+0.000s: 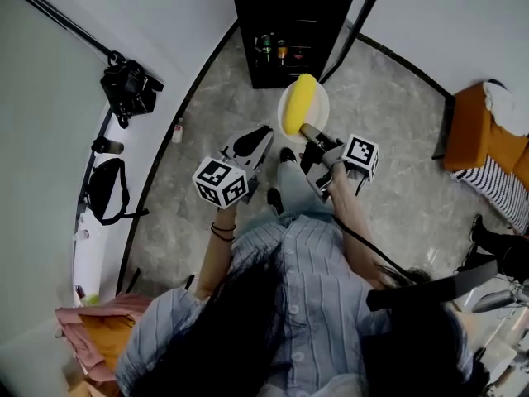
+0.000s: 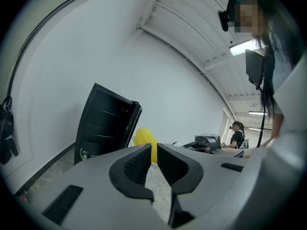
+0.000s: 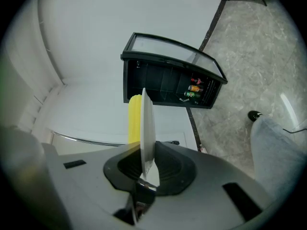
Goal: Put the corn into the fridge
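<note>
A yellow corn cob (image 1: 299,103) lies on a white plate (image 1: 320,110), and my right gripper (image 1: 312,133) is shut on the plate's near rim. In the right gripper view the plate (image 3: 147,128) stands edge-on between the jaws, with the corn (image 3: 135,119) on its left side. The black fridge (image 1: 293,23) stands open just beyond the plate, with bottles (image 1: 273,50) on a low shelf. My left gripper (image 1: 254,141) hovers to the left of the plate, shut and holding nothing. From the left gripper view the fridge (image 2: 108,123) and the corn (image 2: 145,138) show past the jaws.
Two black bags (image 1: 128,88) (image 1: 106,190) hang along the curved white wall at left. A small bottle (image 1: 178,131) stands on the marble floor by that wall. An orange seat (image 1: 479,131) is at right. Another person (image 2: 236,134) stands far off.
</note>
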Tool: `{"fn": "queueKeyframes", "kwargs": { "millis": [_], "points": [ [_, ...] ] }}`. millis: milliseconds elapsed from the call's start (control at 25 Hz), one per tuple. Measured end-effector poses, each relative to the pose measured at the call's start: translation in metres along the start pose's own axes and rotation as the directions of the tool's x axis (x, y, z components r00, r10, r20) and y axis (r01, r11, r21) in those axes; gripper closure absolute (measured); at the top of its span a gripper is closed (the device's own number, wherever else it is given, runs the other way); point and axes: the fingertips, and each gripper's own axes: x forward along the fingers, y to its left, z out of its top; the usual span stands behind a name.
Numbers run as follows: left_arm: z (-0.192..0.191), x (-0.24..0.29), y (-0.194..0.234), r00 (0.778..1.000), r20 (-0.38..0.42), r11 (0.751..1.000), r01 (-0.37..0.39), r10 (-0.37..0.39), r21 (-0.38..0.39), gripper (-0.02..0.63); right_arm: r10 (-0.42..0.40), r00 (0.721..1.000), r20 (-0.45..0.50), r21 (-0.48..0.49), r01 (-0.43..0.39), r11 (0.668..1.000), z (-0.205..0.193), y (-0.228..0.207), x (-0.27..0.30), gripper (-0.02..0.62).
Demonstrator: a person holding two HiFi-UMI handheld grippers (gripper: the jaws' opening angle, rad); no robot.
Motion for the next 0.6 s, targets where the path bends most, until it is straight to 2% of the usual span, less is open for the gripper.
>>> {"fn": "queueKeyframes", "kwargs": {
  "millis": [320,600],
  "points": [
    [0.004,0.027,0.034,1.000,-0.027,1.000,-0.004,0.004,-0.001,0.565,-0.013,1.000,-0.010,0.017,0.013,1.000,0.028,-0.008,0.036,0.555],
    [0.028,0.083,0.086,0.999,-0.053,1.000,-0.004,0.004,0.004,0.565,-0.022,1.000,0.001,0.035,0.022,0.999,0.090,-0.008,0.082,0.555]
  ]
}}
